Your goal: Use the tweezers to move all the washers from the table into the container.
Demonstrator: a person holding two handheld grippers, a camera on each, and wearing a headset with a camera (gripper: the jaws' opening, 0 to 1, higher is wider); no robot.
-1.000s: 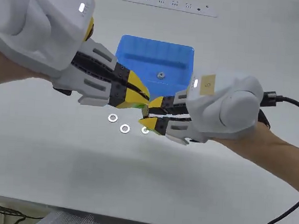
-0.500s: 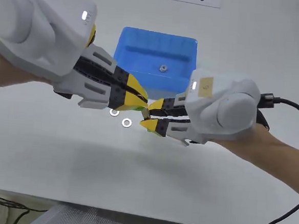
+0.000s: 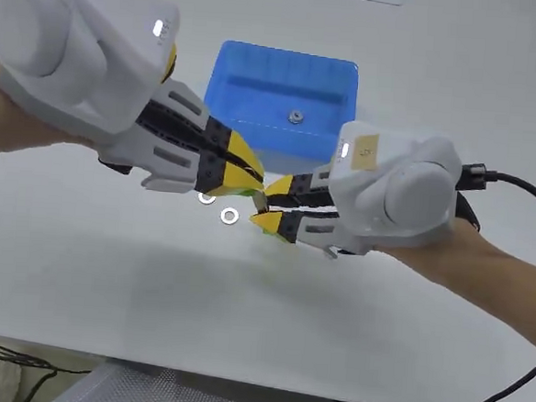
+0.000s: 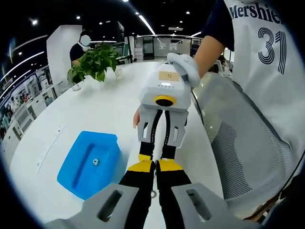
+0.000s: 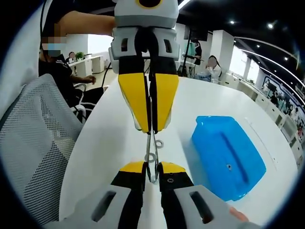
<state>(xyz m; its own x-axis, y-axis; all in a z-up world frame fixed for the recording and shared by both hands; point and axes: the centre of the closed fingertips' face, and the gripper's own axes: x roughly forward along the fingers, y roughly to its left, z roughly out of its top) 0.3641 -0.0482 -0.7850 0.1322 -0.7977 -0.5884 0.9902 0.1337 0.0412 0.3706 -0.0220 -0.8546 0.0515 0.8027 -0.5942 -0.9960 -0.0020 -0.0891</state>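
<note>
Both pairs of jaws meet tip to tip at centre frame: the left gripper (image 3: pixel 254 183) and right gripper (image 3: pixel 266 204) each clamp the thin steel tweezers (image 5: pixel 151 157). Two flat metal ring washers (image 3: pixel 229 217) lie on the smooth white desk (image 3: pixel 152 285) beside the tips. A third washer (image 3: pixel 296 117) sits in the blue rectangular plastic container (image 3: pixel 258 81) above. An open office with a leafy plant (image 4: pixel 95 62) lies beyond.
</note>
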